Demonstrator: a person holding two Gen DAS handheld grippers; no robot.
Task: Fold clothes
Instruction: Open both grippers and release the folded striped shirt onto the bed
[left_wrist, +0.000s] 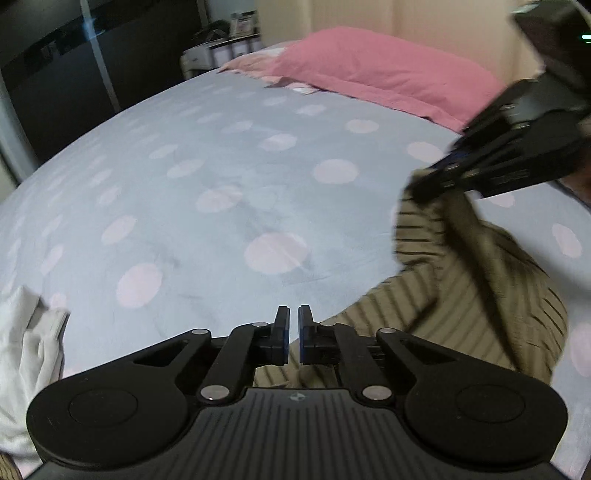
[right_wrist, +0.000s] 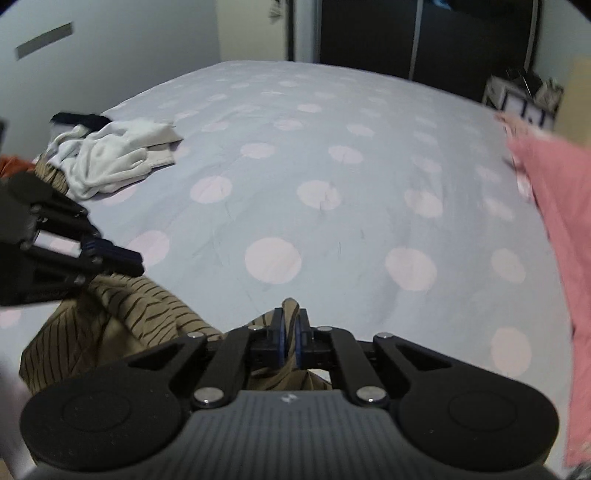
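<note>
Striped garment (right_wrist: 122, 314) edge in right claw (right_wrist: 290, 334)

Bedsheet (left_wrist: 221, 155): pale grey-blue, patterned with large pale pink dots. Pillow (left_wrist: 373, 70): solid rose pink. Striped garment (right_wrist: 122, 314): tan-olive with thin dark stripes. Crumpled clothes (right_wrist: 114, 155) in the right wrist view: white, with a dark navy piece and a glimpse of orange-rust fabric behind. Left gripper (left_wrist: 292, 334) and right gripper (right_wrist: 290, 334): black, with blue inner pads. Wardrobe (right_wrist: 417, 33): dark, with pale vertical strips. Wall (right_wrist: 110, 48): light grey.
</note>
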